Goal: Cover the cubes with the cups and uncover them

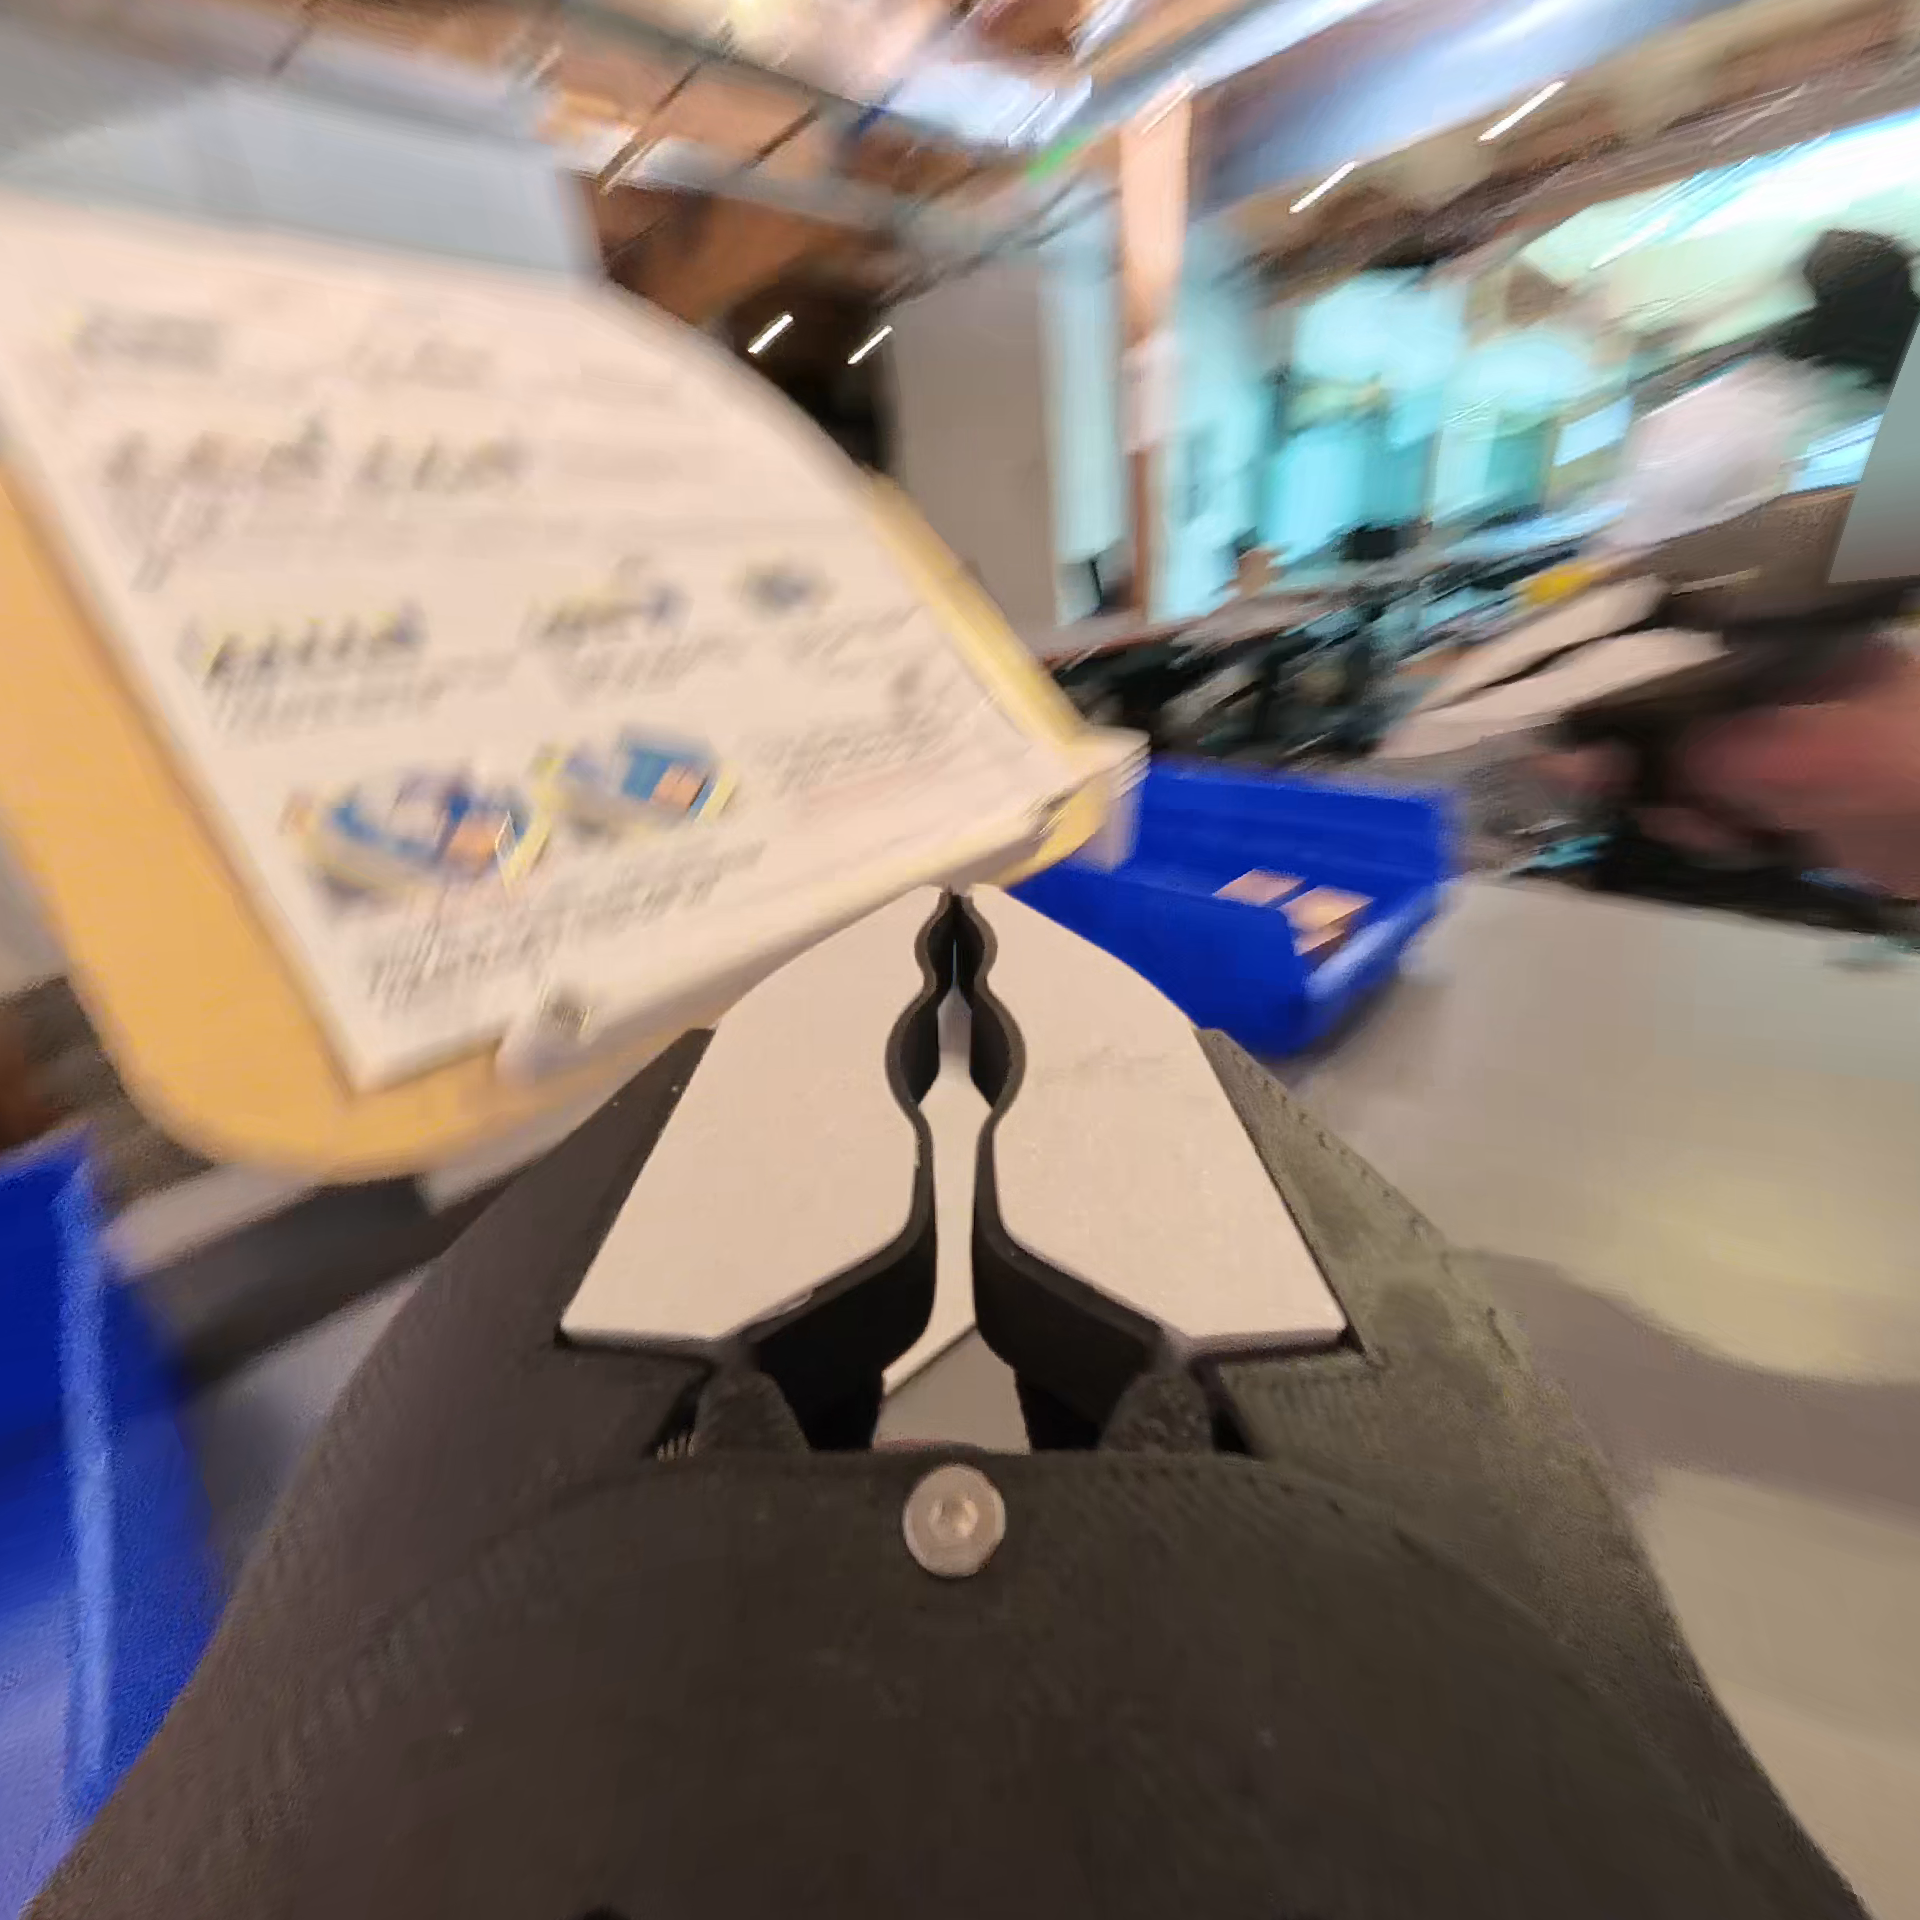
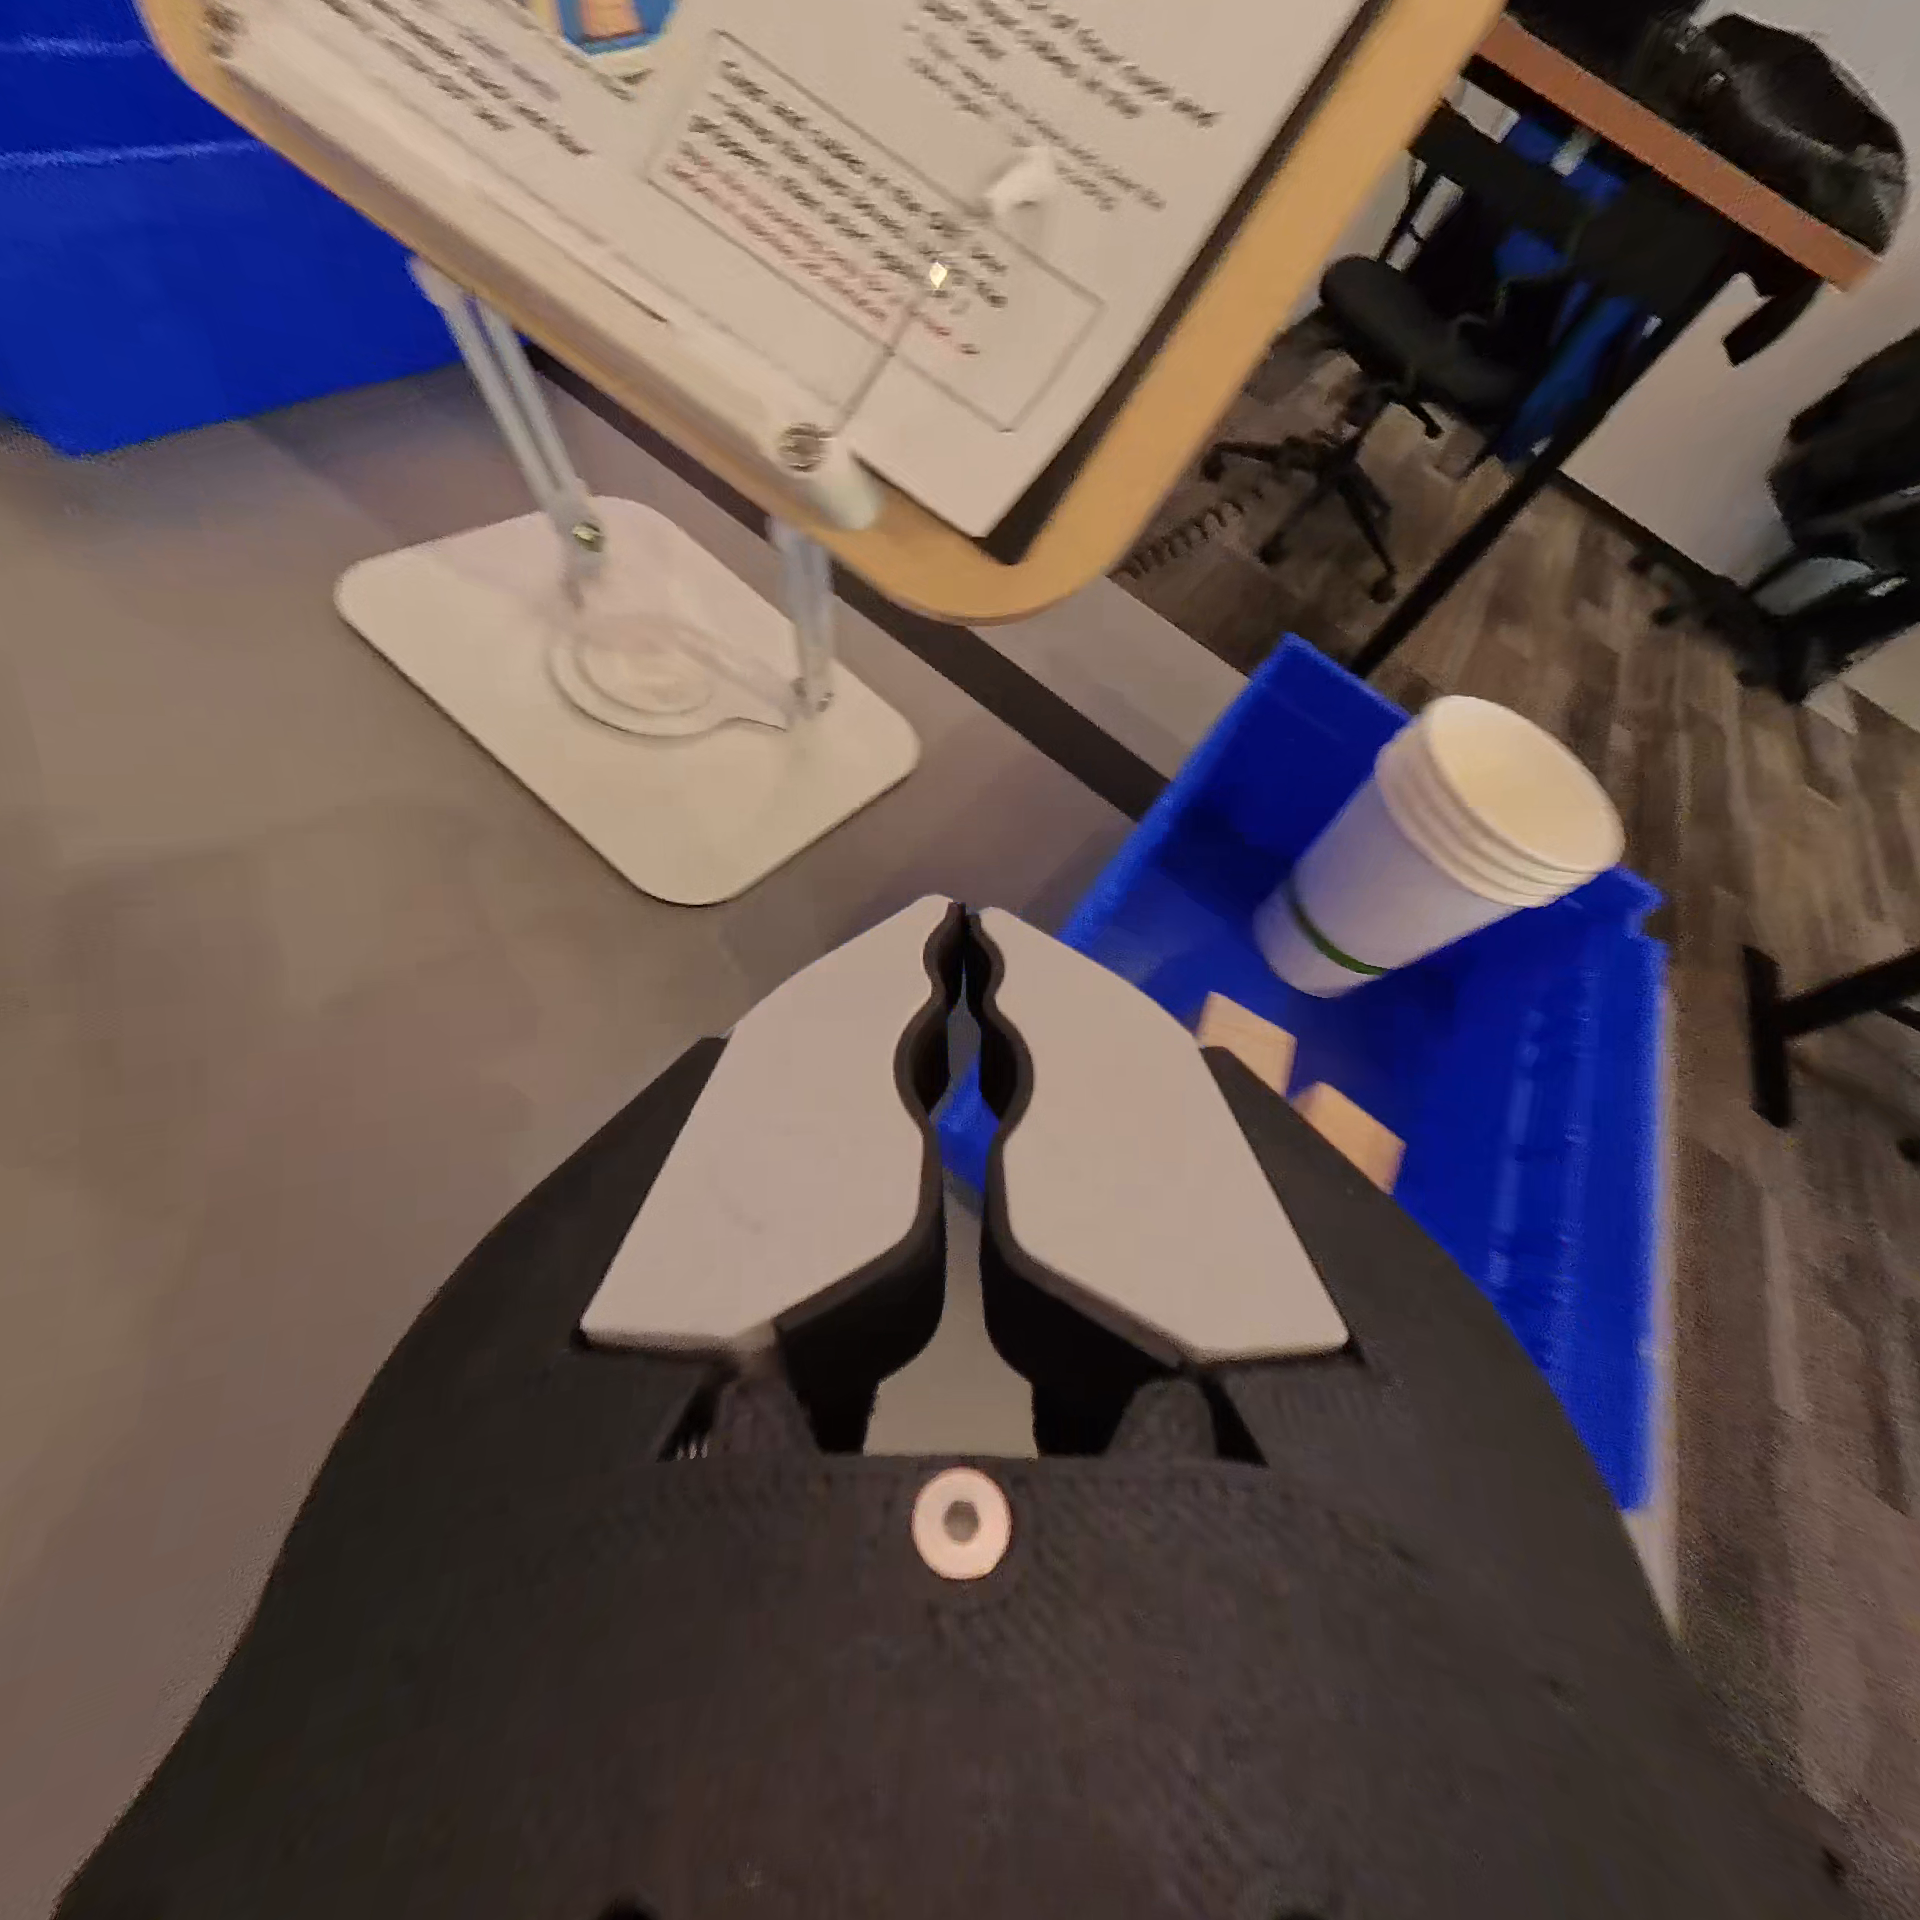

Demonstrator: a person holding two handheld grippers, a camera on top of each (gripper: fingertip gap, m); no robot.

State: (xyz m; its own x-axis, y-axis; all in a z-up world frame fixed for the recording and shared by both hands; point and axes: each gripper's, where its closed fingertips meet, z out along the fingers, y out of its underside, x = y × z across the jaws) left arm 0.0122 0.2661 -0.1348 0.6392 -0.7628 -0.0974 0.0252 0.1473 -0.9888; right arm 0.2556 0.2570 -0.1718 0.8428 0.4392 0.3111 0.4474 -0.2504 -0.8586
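While cups (image 2: 1434,852) lean in bin (image 2: 1538,1143), both claws closed

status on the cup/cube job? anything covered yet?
Done: nothing visible. The stack of white cups leans in the blue bin at the table edge, with the wooden cubes beside it. In hand: nothing; the left gripper and right gripper have their fingers together, empty. Left: take out cups and cubes, cover, uncover.
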